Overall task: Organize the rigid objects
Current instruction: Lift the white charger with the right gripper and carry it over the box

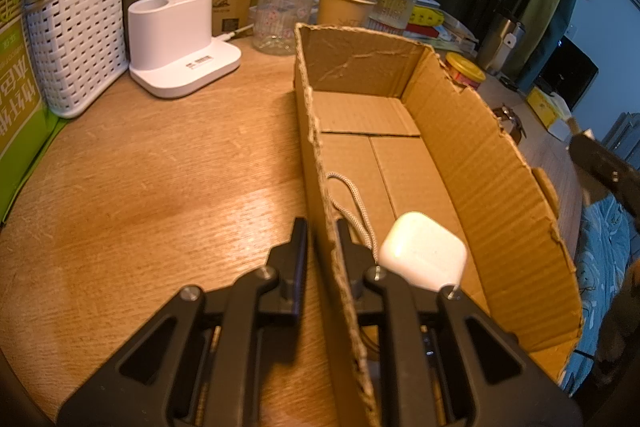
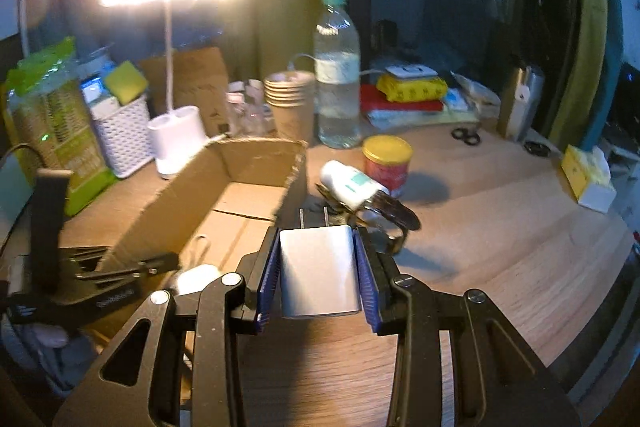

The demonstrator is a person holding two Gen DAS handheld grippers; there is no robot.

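My left gripper (image 1: 321,231) is shut on the left wall of an open cardboard box (image 1: 472,147), one finger outside and one inside. In the box lies a white earbud case (image 1: 423,254) with a grey cord (image 1: 358,205), close by the inner finger. My right gripper (image 2: 316,241) is shut on a white plug charger (image 2: 318,273), held above the wooden table with its two prongs pointing forward. From the right wrist the box (image 2: 256,155) stands just left of the charger, and the left gripper (image 2: 160,263) clamps its near wall.
Right of the box lie a white tube (image 2: 352,185), a dark strap-like object (image 2: 394,213) and a red tin with a yellow lid (image 2: 387,159). Behind stand a water bottle (image 2: 337,87), paper cups (image 2: 289,99), a lit lamp's base (image 1: 176,39) and a white basket (image 1: 76,43).
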